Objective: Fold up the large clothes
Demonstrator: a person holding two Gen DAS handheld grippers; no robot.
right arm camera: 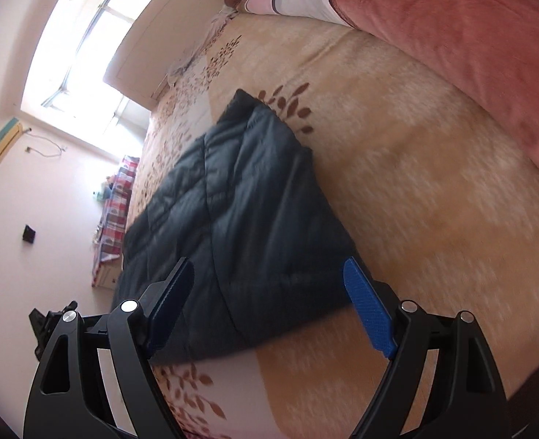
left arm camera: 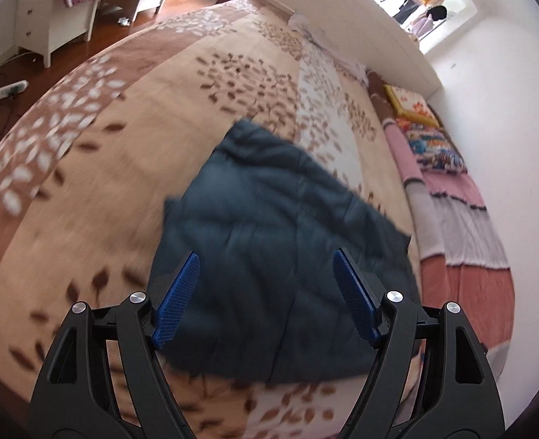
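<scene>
Item: dark quilted jacket (left arm camera: 280, 248), folded into a compact block, lay on the bed (left arm camera: 123, 153). Left tool (left arm camera: 265, 300) and right tool (right arm camera: 269, 307) hovered above it, both wide and empty. Advice: square edges and press flat before finishing.

The jacket (left arm camera: 269, 241) is dark blue-grey and quilted. The bedspread (left arm camera: 152, 139) is beige and brown with leaf prints. The far blanket (right arm camera: 470, 44) is pink-red. The pads (left arm camera: 176, 303) are blue.
</scene>
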